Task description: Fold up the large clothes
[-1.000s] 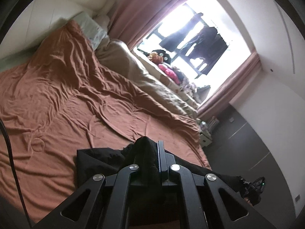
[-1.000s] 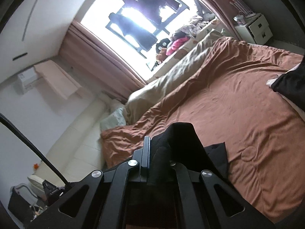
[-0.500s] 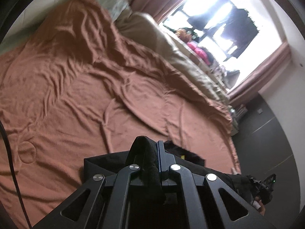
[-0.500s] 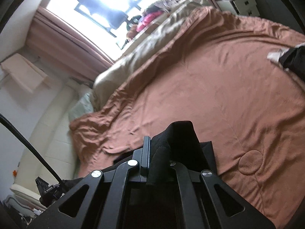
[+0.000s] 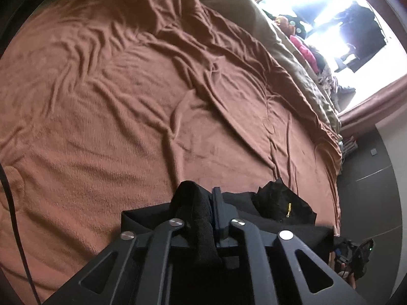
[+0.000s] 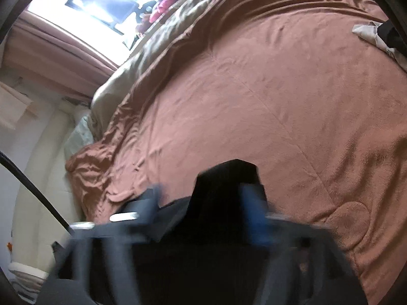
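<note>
Over the bedspread (image 5: pixel 127 114), both opening: left gripper (image 5: pixel 212 203) pinching black garment (image 5: pixel 195 211) (right gripper (image 6: pixel 211 190) released).

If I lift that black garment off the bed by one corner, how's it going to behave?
Probably floppy: the black garment bunches and droops around the left claw. It likely drags rather than slides, since the brown blanket looks fuzzy. Seemingly light, as a pinched fold stands up.

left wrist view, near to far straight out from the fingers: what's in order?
Left gripper with a fold of the black garment between its opening fingers → brown blanket → olive duvet → pink clothes → bright window.
</note>
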Available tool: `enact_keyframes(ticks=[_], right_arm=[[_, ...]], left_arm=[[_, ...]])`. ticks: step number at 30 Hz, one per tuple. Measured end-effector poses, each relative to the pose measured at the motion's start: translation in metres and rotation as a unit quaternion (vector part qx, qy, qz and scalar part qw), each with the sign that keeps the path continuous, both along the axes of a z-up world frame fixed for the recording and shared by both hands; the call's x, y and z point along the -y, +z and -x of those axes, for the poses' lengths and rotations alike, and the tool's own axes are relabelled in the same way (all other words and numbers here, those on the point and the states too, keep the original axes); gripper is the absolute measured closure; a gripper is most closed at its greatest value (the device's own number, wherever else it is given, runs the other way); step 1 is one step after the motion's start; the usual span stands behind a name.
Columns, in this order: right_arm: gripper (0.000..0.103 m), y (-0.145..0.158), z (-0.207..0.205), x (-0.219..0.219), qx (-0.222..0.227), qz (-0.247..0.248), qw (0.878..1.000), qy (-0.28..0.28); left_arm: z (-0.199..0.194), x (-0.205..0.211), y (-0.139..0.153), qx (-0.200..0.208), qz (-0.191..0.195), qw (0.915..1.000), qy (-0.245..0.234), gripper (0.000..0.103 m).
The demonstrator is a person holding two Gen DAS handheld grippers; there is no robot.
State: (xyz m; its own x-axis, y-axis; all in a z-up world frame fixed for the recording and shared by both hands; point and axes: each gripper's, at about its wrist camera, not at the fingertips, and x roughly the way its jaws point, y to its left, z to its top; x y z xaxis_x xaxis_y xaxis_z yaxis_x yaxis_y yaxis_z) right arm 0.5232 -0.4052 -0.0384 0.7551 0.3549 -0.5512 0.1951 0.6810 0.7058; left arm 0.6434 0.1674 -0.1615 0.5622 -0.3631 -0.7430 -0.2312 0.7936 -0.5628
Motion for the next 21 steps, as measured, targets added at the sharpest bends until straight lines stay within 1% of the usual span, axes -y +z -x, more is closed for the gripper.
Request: enact_keyframes(ticks=[1, 2, 3, 4, 5, 7, 9, 11, 15, 17, 21], right_arm=[[0.023, 0.008, 0.003, -0.001, 0.006, 0.007, 1.0, 0.001], [0.023, 0.011, 0.005, -0.001, 0.006, 0.012, 1.0, 0.005], [0.023, 0.015, 0.008, -0.001, 0.006, 0.015, 1.0, 0.008], [0.023, 0.021, 0.013, 0.0, 0.004, 0.018, 1.0, 0.01], [0.023, 0.022, 0.017, 0.001, 0.003, 0.021, 1.0, 0.01], [0.023, 0.028, 0.027, 0.003, 0.001, 0.029, 1.0, 0.011], [0.023, 0.031, 0.039, 0.005, 0.0, 0.036, 0.999, 0.013], [0.023, 0.027, 0.052, 0.008, -0.002, 0.043, 0.999, 0.014], [0.023, 0.017, 0.069, 0.012, -0.013, 0.046, 0.999, 0.017], [0.023, 0.017, 0.068, 0.01, -0.02, 0.054, 0.998, 0.023], [0.023, 0.024, 0.06, -0.007, -0.034, 0.083, 0.995, 0.046]], left_arm=[[0.002, -0.001, 0.002, 0.002, -0.001, 1.0, 0.001, 0.075], [0.006, -0.001, 0.006, 0.007, -0.006, 1.0, 0.004, 0.057], [0.012, -0.004, 0.013, 0.016, -0.017, 0.9997, 0.012, 0.048], [0.017, -0.006, 0.019, 0.023, -0.024, 0.9992, 0.02, 0.035], [0.024, -0.009, 0.027, 0.037, -0.028, 0.9986, 0.026, 0.029], [0.034, -0.014, 0.035, 0.047, -0.024, 0.9982, 0.028, 0.029], [0.045, -0.017, 0.038, 0.042, -0.025, 0.9985, 0.026, 0.029], [0.059, -0.019, 0.038, 0.035, -0.035, 0.9986, 0.021, 0.029], [0.08, -0.016, 0.032, 0.013, -0.067, 0.9977, 0.002, 0.029], [0.083, -0.01, 0.027, 0.003, -0.08, 0.9967, -0.01, 0.029], [0.085, 0.012, 0.022, -0.014, -0.128, 0.9904, -0.049, 0.029]])
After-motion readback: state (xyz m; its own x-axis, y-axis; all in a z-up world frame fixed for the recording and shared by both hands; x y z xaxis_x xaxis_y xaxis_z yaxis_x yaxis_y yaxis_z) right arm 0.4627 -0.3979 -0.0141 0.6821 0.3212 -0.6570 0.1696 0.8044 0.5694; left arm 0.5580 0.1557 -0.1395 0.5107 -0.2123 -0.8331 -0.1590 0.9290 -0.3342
